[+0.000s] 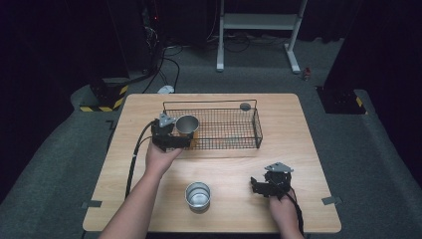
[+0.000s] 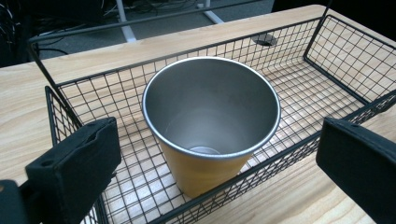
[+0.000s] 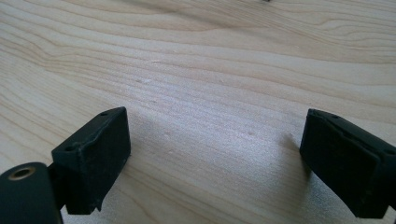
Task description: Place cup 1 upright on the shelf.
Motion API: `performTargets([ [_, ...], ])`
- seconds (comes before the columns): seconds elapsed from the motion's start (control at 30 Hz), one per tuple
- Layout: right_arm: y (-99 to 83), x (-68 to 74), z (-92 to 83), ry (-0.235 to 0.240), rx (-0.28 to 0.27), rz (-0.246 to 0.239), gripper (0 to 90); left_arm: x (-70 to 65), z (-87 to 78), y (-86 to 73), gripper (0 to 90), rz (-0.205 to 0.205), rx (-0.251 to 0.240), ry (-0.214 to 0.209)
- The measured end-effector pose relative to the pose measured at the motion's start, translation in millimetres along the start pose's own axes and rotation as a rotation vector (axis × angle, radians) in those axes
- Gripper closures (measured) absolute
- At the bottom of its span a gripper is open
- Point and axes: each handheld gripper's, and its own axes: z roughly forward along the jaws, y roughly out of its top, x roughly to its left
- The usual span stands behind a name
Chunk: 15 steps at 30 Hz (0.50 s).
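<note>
- So the work here looks like getting metal cups into the wire basket (image 1: 251,107). 1 cup (image 2: 211,121) stands upright in the basket's left end, near the front wall, and it isn't held by anything.
- The left gripper (image 2: 219,154) sits right at the basket's front-left corner with its jaws spread wide, wider than the cup, 1 on either side of it and touching nothing. In the high view the left gripper (image 1: 166,133) is just beside the cup's rim.
- Risk 1: if that gripper pulls away sideways instead of straight back, a jaw could clip the cup's rim or hook the basket wire. The cup is tall and tapers to a narrow base sitting on mesh, so I'd guess it tips easily.
- Risk 2: dragging the basket. It's light wire, and a snagged jaw would slide the whole thing across the table (image 1: 308,149).
- The second cup (image 1: 198,194) is standing out on the table near the front edge, between the 2 hands, well apart from the basket. Probably next to go in.
- Risk 3: thin round metal wall plus flat pads, so a grip that's off-centre could squirt the cup out or knock it over.
- Pose: left forearm reaches forward at a slant from the bottom edge, hand wrapped round the gripper's back end, pointing into the basket.
- The right gripper (image 1: 268,185) rests low over bare wood at the front right, aimed left toward the second cup, jaws wide open and holding nothing.
</note>
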Motion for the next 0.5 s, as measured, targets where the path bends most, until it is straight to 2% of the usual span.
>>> performTargets([
  [0.17,0.0,0.0,0.0,0.000,0.000,0.000,8.5,4.0,-6.8,-5.4,0.6,-0.010,0.001,-0.012],
  [0.5,0.0,0.0,0.0,0.000,0.000,0.000,8.5,12.8,-27.9,-22.5,0.7,-0.005,0.004,0.000],
])
